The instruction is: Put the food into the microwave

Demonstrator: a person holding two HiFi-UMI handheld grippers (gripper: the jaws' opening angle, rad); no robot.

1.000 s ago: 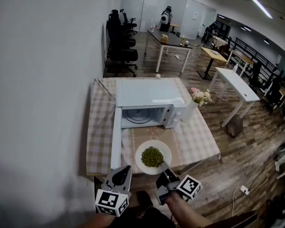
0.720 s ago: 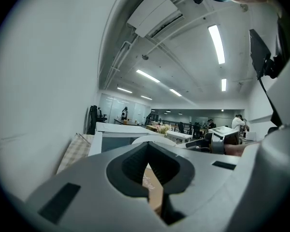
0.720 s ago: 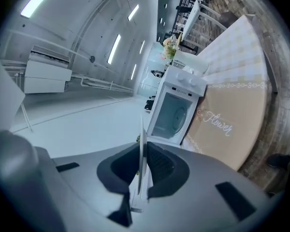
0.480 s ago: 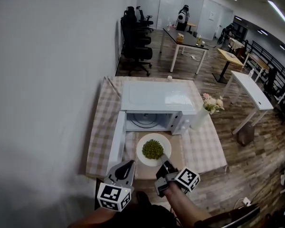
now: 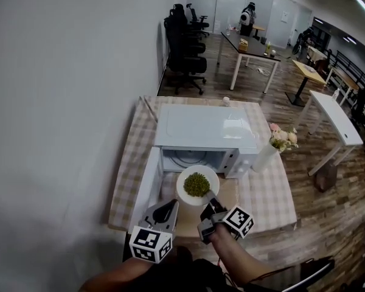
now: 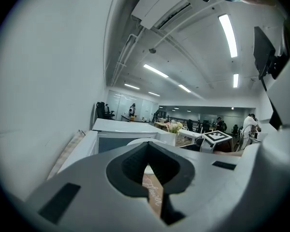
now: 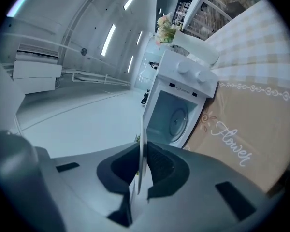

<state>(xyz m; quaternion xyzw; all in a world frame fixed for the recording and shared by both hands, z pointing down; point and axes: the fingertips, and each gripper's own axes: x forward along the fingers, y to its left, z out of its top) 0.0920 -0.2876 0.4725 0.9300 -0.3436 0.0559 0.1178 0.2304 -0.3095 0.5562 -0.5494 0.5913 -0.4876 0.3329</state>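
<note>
A white plate [image 5: 196,184] heaped with green food hangs just in front of the open white microwave [image 5: 204,129], whose door [image 5: 147,184] swings out to the left. My right gripper [image 5: 210,207] is shut on the plate's near rim. In the right gripper view the plate [image 7: 140,144] shows edge-on between the pads of the right gripper [image 7: 141,153], with the microwave cavity and its turntable [image 7: 173,121] ahead. My left gripper [image 5: 165,212] hovers beside the door, shut and holding nothing. In its own view the left gripper [image 6: 146,145] points at the microwave [image 6: 123,132].
The microwave stands on a table under a checked cloth [image 5: 129,163], with a tan mat [image 5: 230,194] in front of it. A white vase of flowers [image 5: 274,148] stands right of the microwave. A white wall runs along the left; desks and office chairs [image 5: 185,26] fill the room behind.
Both grippers have moved forward toward the microwave. The plate, still held by the right gripper, has come from the table's front edge up to the microwave's opening.
</note>
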